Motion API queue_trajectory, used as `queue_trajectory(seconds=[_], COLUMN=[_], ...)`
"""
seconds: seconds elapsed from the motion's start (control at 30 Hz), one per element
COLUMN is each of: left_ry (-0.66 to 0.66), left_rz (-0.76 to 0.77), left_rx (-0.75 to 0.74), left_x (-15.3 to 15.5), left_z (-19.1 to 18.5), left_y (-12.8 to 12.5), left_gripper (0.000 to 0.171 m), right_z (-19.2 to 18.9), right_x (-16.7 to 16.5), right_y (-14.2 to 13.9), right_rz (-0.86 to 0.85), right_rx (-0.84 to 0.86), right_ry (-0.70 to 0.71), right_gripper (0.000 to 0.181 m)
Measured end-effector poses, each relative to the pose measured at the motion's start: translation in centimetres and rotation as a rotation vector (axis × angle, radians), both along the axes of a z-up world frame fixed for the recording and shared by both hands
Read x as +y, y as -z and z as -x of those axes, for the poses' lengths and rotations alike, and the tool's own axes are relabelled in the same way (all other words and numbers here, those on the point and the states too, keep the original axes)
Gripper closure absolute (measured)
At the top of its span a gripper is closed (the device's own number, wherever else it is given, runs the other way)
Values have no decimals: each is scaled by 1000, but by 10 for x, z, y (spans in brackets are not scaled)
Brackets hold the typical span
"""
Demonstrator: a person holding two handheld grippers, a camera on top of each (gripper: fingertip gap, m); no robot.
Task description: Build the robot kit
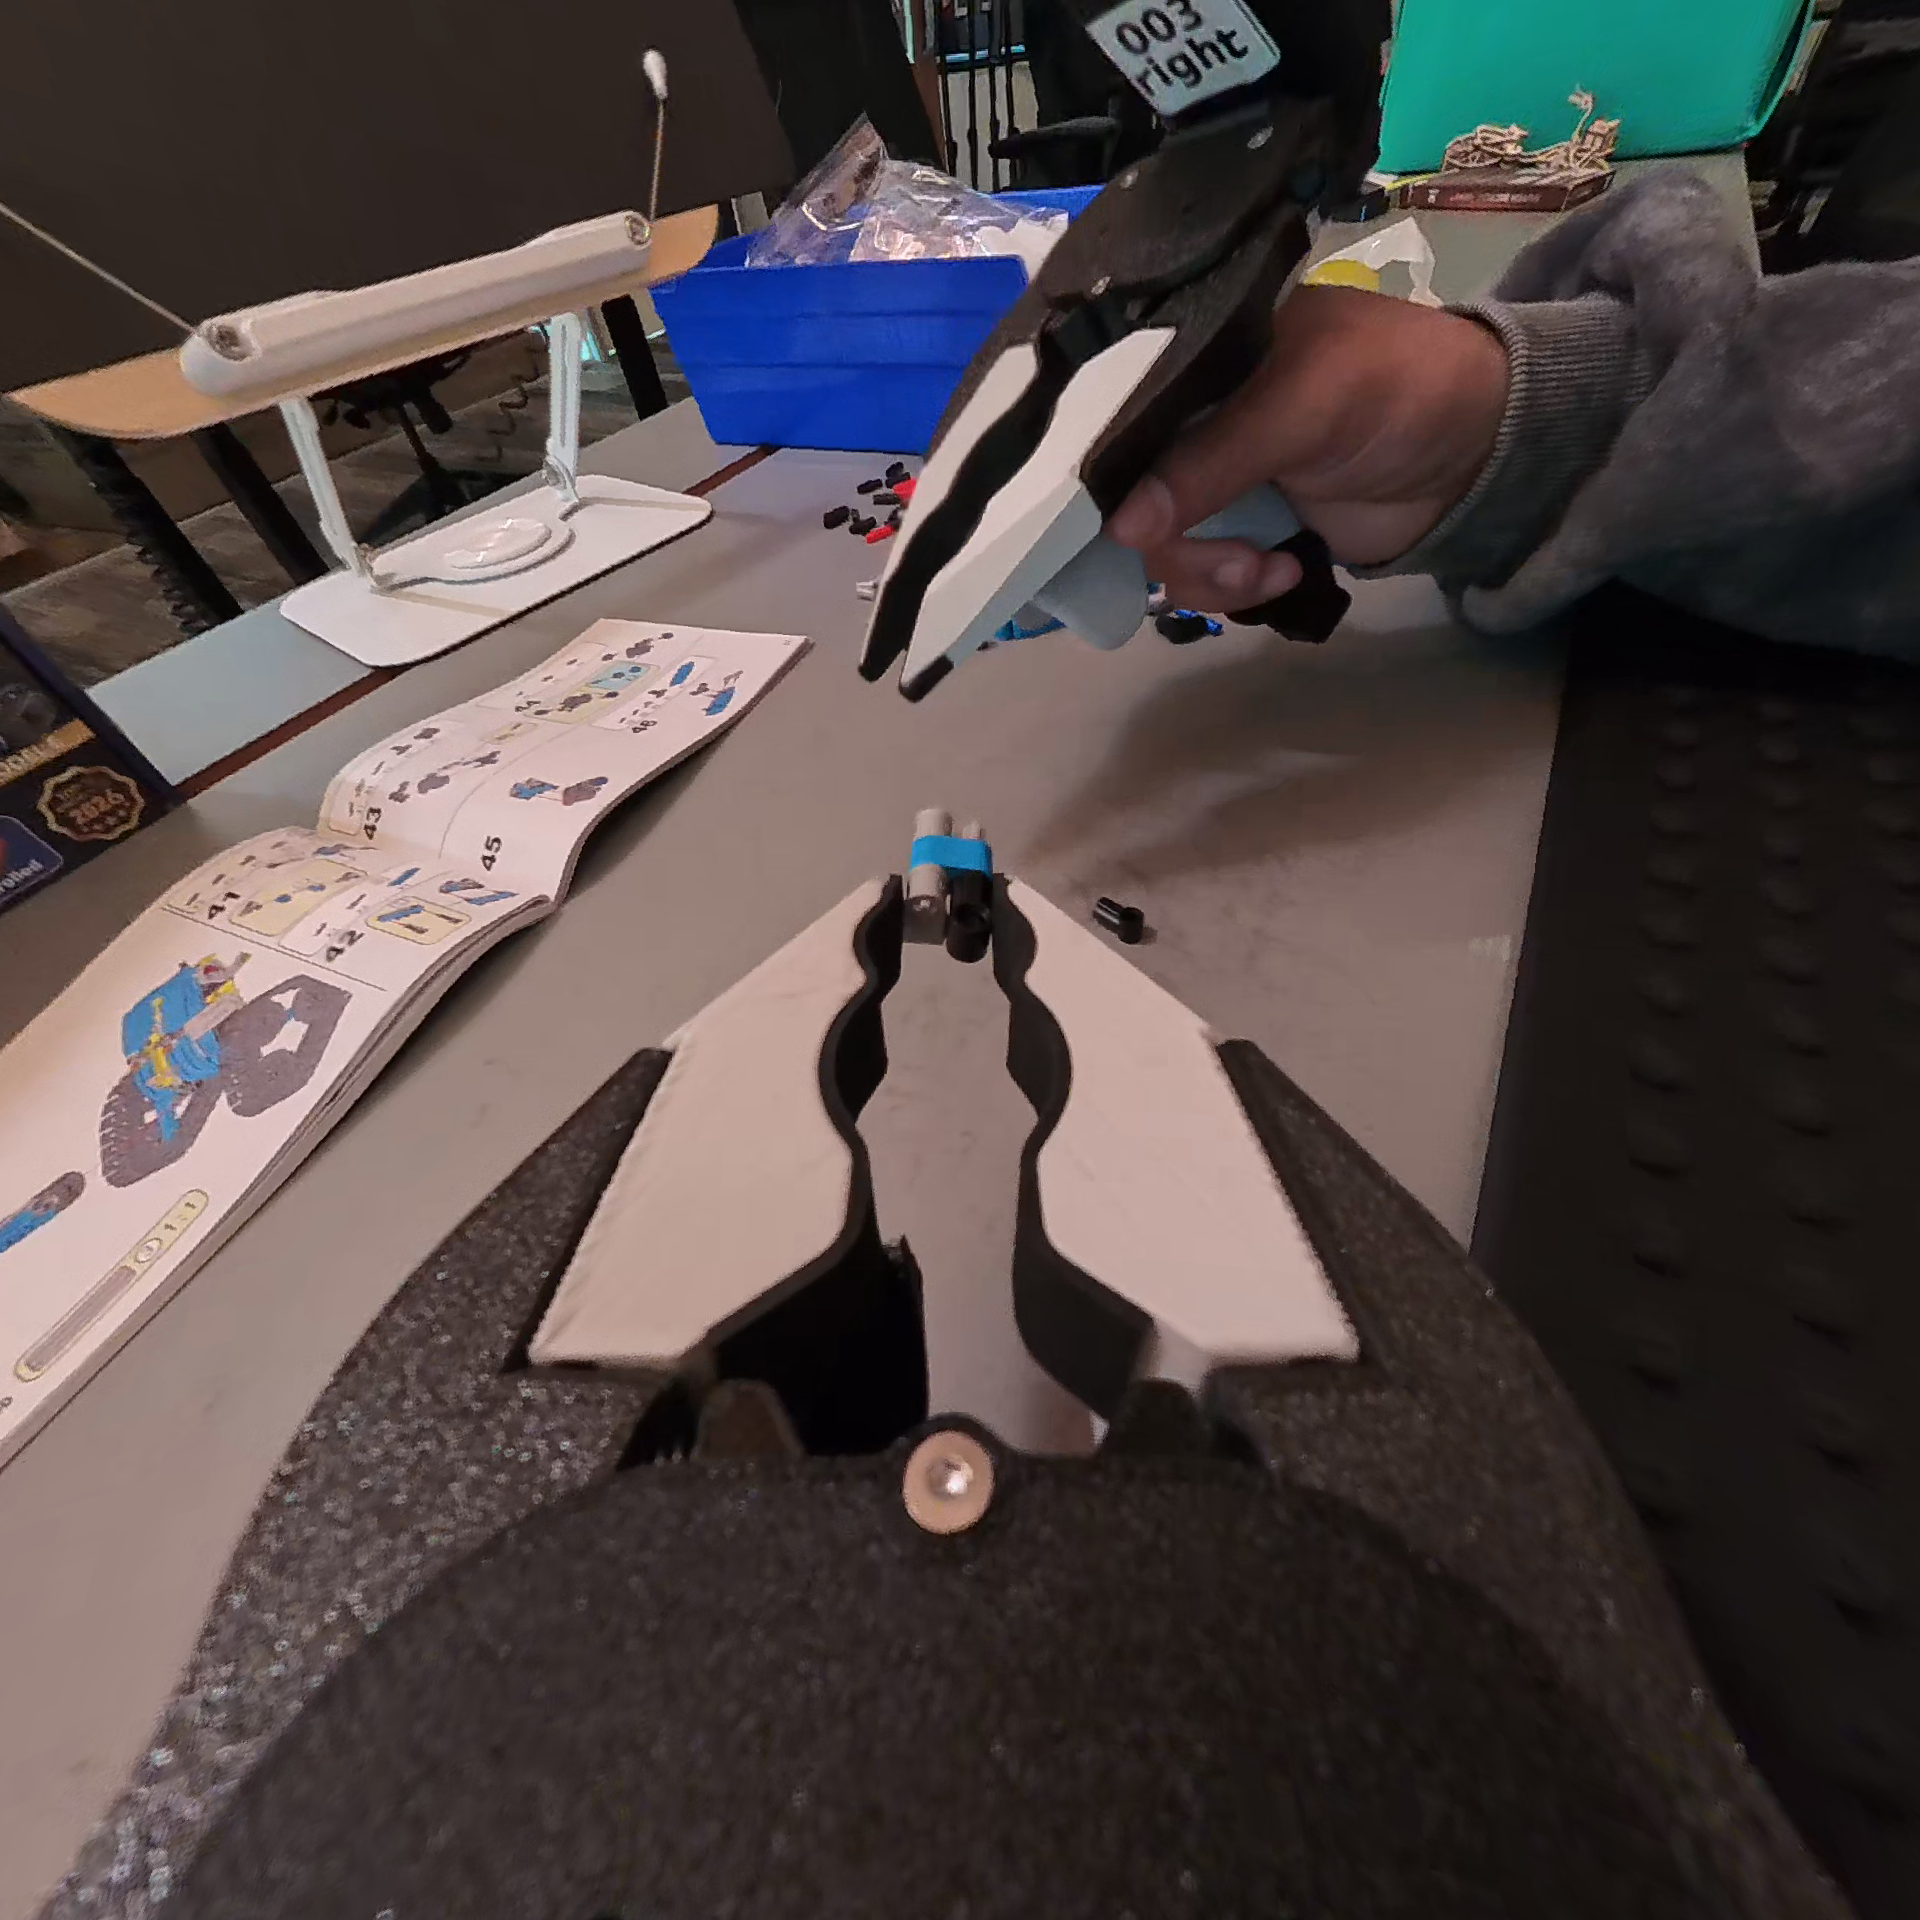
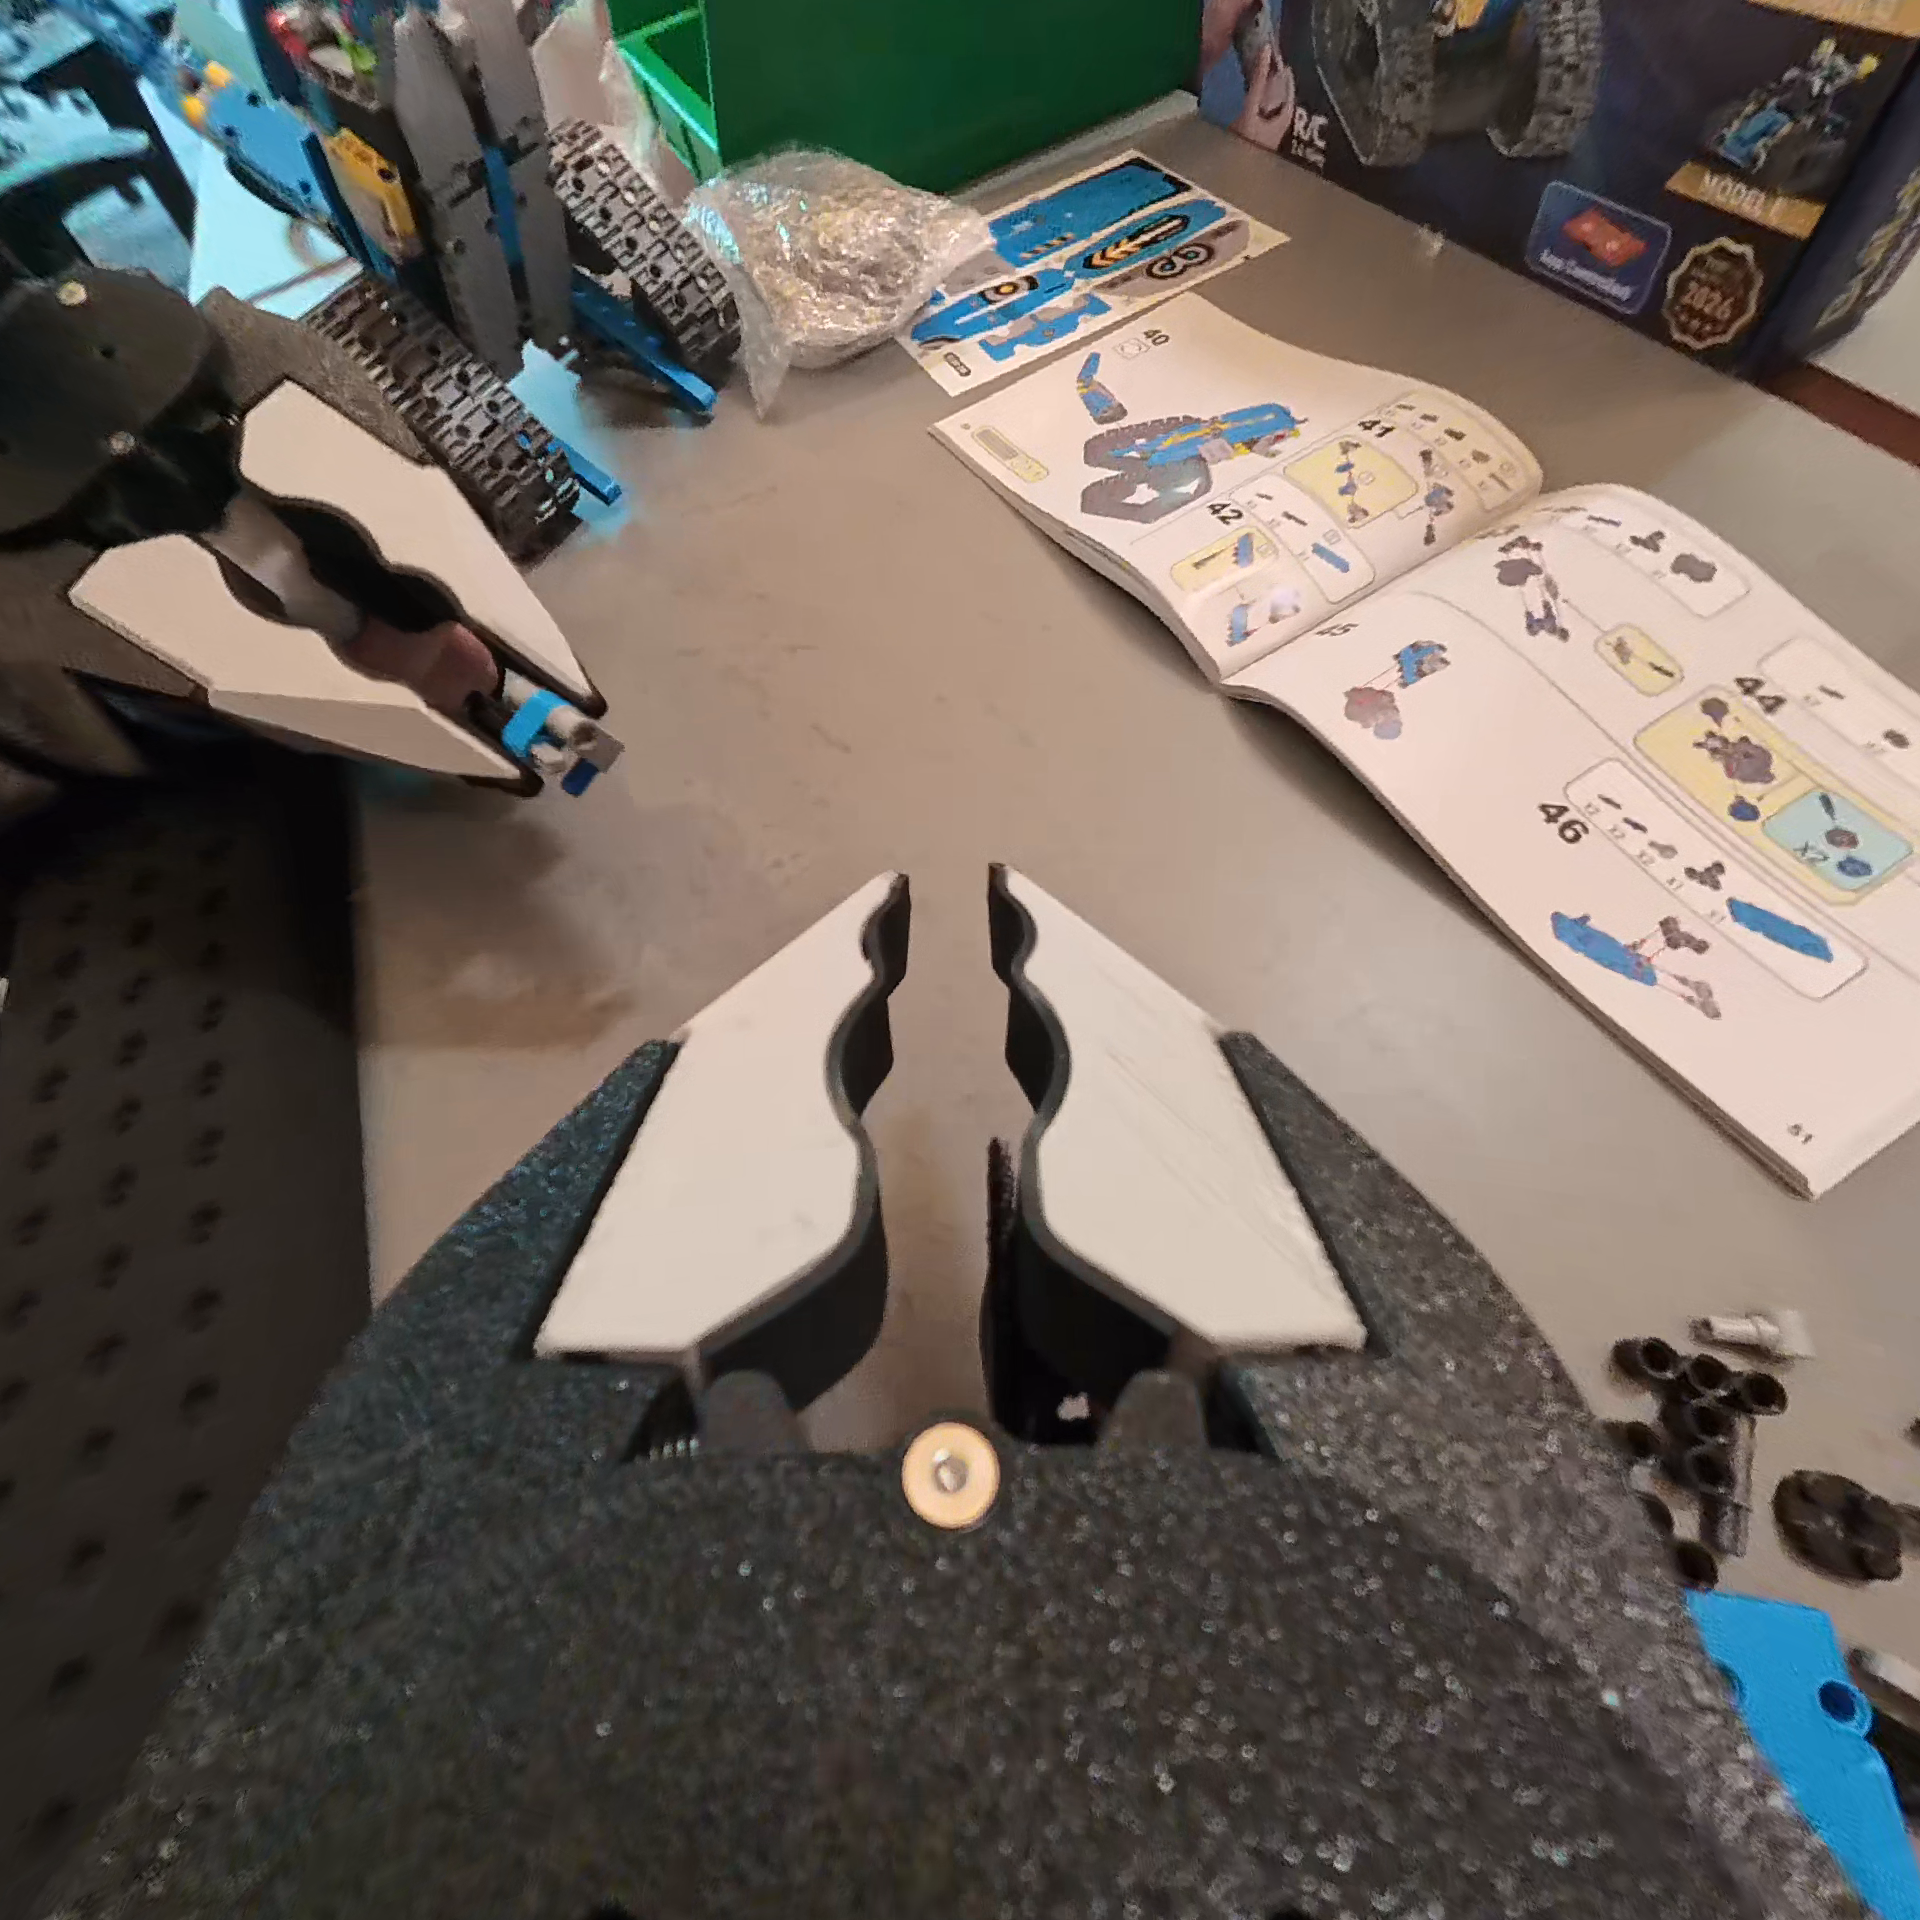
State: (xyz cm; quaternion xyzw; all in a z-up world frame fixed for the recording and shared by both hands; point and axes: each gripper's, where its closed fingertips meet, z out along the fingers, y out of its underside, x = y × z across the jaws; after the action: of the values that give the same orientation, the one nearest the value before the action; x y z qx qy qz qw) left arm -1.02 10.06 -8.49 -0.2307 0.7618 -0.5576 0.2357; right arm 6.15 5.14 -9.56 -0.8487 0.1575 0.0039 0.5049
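Left gripper [image 1: 943,904]: speckled black foam-like body, smooth pale finger plates with wavy black inner edges; its tips are clamped on a small brick assembly.
Small brick assembly [image 1: 948,883]: two short pale grey pegs and a black peg bound by a bright blue plastic band, held above the bare middle of the desk.
Loose black connector [image 1: 1118,918]: a short tube lying on the desk just right of the left gripper's tips.
Right gripper [image 2: 948,883]: same speckled body and wavy-edged plates; its fingers stand slightly apart with nothing between them, hovering over the desk and held by a hand [image 1: 1340,436] in a grey knit sleeve.
Desk [image 2: 831,644]: matte grey, faintly scuffed; a black dimpled mat [image 2: 156,1143] covers its near edge.
Small parts [image 2: 1704,1423]: black round-holed pieces and a flat blue piece, beside the right gripper.
Instruction booklet [image 2: 1455,748]: glossy white pages lying open and arched at the spine, past the grippers.
Sticker sheet [image 2: 1091,260]: flat, with blue shapes, beyond the booklet.
Crinkled clear bag [image 2: 831,260]: beside the sheet.
Tracked brick vehicle [image 2: 499,312]: blue and grey, with ridged black treads, at the far side.
Blue plastic bin [image 1: 842,343]: far edge, next to a white desk lamp [image 1: 436,416].
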Motion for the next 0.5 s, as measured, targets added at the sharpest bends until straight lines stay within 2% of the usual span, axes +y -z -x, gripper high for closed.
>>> queue_trajectory(seconds=[0.1,0.27,0.5], left_ry=[-5,-11,-34], left_rz=[13,-12,13], left_rx=[15,21,73], left_x=[2,3,9], left_z=[-1,1,-4], left_y=[0,4,6], left_gripper=[155,155,155], right_z=[-12,-29,-31], right_x=[-5,-14,-18], right_y=[-2,-21,-17], right_rz=[-28,-139,-87], right_rx=[24,37,-24], right_ry=[63,158,161], right_gripper=[166,161,162])
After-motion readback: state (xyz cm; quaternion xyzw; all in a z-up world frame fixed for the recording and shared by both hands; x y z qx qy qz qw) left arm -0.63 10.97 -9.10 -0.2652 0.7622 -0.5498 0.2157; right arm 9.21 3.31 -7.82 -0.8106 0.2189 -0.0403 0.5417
